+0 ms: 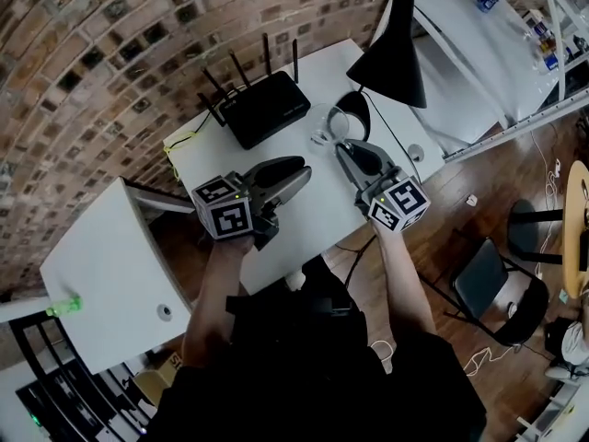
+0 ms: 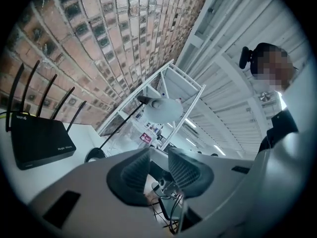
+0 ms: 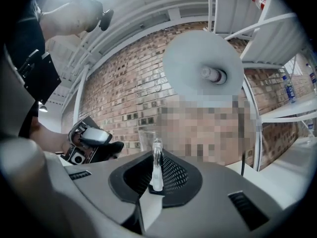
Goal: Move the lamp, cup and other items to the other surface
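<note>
Right gripper fingers are closing on the thin wall of the clear cup, just beside the lamp base at mid-bench. It cannot be told whether the cup is resting on the bench. Left gripper fingers are standing slightly apart, gripping nothing, near the black router.

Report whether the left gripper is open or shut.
Open: the left gripper has its pads standing apart, with nothing held between them.
</note>
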A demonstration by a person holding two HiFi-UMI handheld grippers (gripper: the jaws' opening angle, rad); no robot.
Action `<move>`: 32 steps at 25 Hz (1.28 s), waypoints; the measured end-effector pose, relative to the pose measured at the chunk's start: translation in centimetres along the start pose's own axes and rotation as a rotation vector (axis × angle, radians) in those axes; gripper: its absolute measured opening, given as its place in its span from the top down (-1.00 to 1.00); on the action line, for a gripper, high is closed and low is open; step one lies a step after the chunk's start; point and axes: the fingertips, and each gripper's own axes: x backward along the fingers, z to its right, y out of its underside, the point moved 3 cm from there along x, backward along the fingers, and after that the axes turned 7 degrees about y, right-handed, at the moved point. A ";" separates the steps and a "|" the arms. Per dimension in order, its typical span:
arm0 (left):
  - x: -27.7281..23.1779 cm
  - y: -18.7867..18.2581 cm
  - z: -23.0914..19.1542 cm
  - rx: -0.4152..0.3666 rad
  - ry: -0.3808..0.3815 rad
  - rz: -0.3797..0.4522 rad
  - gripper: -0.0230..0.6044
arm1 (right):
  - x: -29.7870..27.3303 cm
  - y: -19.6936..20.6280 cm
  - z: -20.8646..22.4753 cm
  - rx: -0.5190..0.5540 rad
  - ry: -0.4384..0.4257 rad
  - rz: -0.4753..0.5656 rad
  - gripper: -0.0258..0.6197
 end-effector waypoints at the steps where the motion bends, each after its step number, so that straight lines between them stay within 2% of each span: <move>1: -0.4 -0.1 -0.5 0.005 -0.007 0.004 0.45 | -0.2 0.3 0.8 -0.005 -0.003 -0.003 0.78; 14: -1.8 0.3 -4.8 0.043 -0.102 0.051 0.45 | -1.4 5.0 6.9 -0.052 -0.023 -0.035 0.78; 32: -1.5 0.2 -7.4 0.052 -0.172 0.106 0.45 | -4.3 11.5 10.0 -0.078 -0.070 -0.117 0.78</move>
